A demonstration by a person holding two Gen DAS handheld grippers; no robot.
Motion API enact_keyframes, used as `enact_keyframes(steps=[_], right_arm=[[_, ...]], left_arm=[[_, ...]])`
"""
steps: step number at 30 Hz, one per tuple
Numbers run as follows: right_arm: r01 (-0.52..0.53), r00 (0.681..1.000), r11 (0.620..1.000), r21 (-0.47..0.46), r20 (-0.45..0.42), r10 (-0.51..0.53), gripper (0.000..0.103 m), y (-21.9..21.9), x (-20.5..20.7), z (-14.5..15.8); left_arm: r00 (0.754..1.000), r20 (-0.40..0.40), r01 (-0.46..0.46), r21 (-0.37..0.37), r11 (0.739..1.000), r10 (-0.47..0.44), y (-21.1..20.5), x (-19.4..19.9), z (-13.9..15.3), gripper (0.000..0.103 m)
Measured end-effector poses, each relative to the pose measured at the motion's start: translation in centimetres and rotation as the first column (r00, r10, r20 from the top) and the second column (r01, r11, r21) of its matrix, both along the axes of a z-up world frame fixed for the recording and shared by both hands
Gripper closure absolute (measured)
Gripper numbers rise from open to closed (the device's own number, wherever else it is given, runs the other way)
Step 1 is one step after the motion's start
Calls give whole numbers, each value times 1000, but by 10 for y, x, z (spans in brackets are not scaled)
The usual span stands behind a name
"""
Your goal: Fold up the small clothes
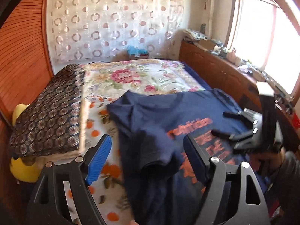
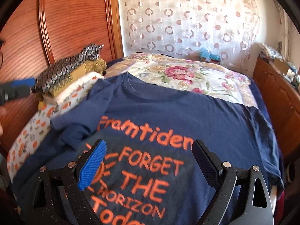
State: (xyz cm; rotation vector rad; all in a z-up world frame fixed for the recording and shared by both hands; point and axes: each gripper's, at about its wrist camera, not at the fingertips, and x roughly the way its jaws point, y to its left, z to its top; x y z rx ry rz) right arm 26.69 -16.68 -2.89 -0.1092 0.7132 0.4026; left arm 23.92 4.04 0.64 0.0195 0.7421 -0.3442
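A navy T-shirt lies spread on the bed, printed side up, with orange lettering that reads "Framtiden", "FORGET THE HORIZON" and a cut-off word below. Its collar points toward the far end of the bed, where a floral quilt covers the mattress. The shirt's left sleeve is folded in over the body, the cuff lying near the print. The left gripper hovers just above that sleeve with its fingers spread wide, one blue pad out over the orange-flowered sheet and the dark pad over the lettering; nothing is between them. The right gripper hangs over the chest of the shirt, its fingers likewise spread apart and empty, the printed words showing between them. From the left wrist view the right gripper can be seen at the far side of the shirt, low over the cloth, though blur keeps me from telling whether it touches. A stack of folded blankets sits at the left edge of the bed against the wooden wardrobe, the top one dark with a ring pattern. A sheer curtain with circles hangs behind the bed, and a cluttered wooden sideboard runs under the bright window.
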Motion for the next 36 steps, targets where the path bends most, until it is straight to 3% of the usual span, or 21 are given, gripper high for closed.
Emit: enact_keyframes(steps=[4, 9, 14, 18, 20, 21, 24, 28, 30, 33, 36], right_arm=[[-60, 998, 998, 13, -11, 60, 22, 20, 12, 3], [-182, 983, 983, 3, -28, 182, 31, 78, 23, 1], [-295, 952, 955, -23, -93, 291, 34, 135, 33, -6], [-334, 927, 940, -75, -204, 313, 51, 157, 46, -26], [-332, 925, 937, -107, -233, 301, 60, 160, 48, -33], [-332, 924, 937, -111, -239, 299, 74, 158, 47, -35], [-322, 930, 941, -101, -219, 295, 98, 150, 43, -31], [-278, 955, 960, 34, -101, 280, 100, 127, 23, 9], [-217, 974, 975, 55, -52, 220, 100, 106, 14, 19], [-106, 993, 994, 12, -56, 107, 100, 77, 13, 8], [-23, 996, 995, -95, -93, 14, 97, 68, 24, -19]], left_arm=[[998, -59, -8, 30, 1000, 10, 11, -8, -33, 24], [992, -110, -56, 28, 998, 59, 25, -23, -68, 24], [988, -138, -73, -3, 997, 72, 34, -41, -77, 24], [989, -133, -65, -14, 998, 63, 35, -53, -77, 24], [989, -133, -68, -19, 998, 65, 34, -56, -74, 24], [989, -130, -68, -21, 997, 65, 34, -58, -74, 24], [990, -125, -64, -23, 998, 61, 31, -59, -73, 24], [992, -115, -52, -33, 998, 48, 24, -65, -72, 24], [993, -111, -42, -39, 998, 37, 19, -66, -71, 24], [994, -104, -23, -38, 999, 19, 9, -64, -72, 24], [994, -111, -6, -32, 999, 3, 1, -59, -75, 24]])
